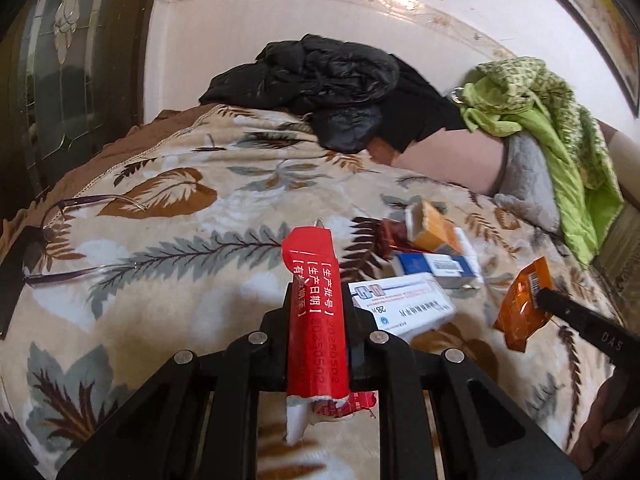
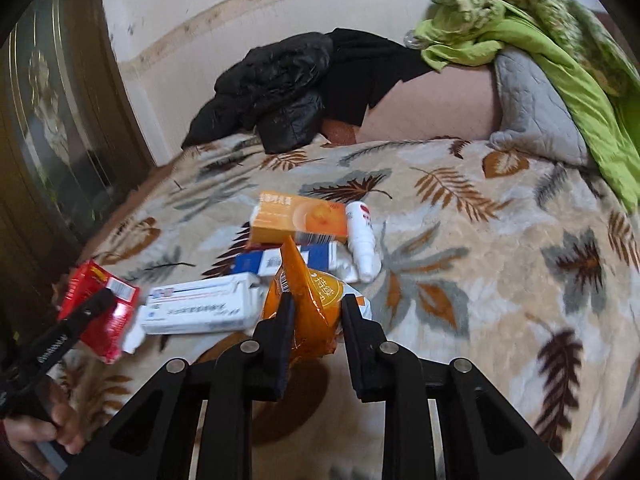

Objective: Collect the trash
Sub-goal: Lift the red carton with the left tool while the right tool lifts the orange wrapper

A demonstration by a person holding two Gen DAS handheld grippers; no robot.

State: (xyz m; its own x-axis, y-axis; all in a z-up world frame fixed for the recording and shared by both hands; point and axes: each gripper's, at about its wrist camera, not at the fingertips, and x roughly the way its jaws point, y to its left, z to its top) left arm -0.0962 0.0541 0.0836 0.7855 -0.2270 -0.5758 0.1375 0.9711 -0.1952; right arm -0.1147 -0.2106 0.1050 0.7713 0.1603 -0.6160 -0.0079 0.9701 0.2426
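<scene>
Left tool point(image 1: 316, 304) clenched on torn red packet point(image 1: 314, 312), lifted above bed point(image 1: 168, 280). Right tool point(image 2: 316, 316) clamped on orange wrapper point(image 2: 310, 308). Slip risk judged: crumpled foil, off-centre grip; boxes point(image 2: 200, 306) left beside.

The bed's blanket point(image 2: 460, 216) looks like soft, fuzzy fleece, matt, printed with leaves. The red wrapper point(image 1: 314, 312) in the left claw point(image 1: 318, 312) is thin glossy film, torn at the bottom with a white inner layer showing. The orange packet point(image 2: 308, 300) in the right claw point(image 2: 316, 316) is shiny crinkly foil-like plastic. Both claws are matt black plastic with small silvery metal pins. The white box point(image 2: 200, 304) and orange box point(image 2: 300, 218) look like smooth printed cardboard, slightly satiny. The white bottle point(image 2: 362, 240) is smooth plastic. The black jacket point(image 1: 316, 80) has a slick, puffy sheen, and the green cloth point(image 2: 520, 32) is matt fabric. The glasses point(image 1: 60, 236) have thin frames; can't tell what they're made of.
</scene>
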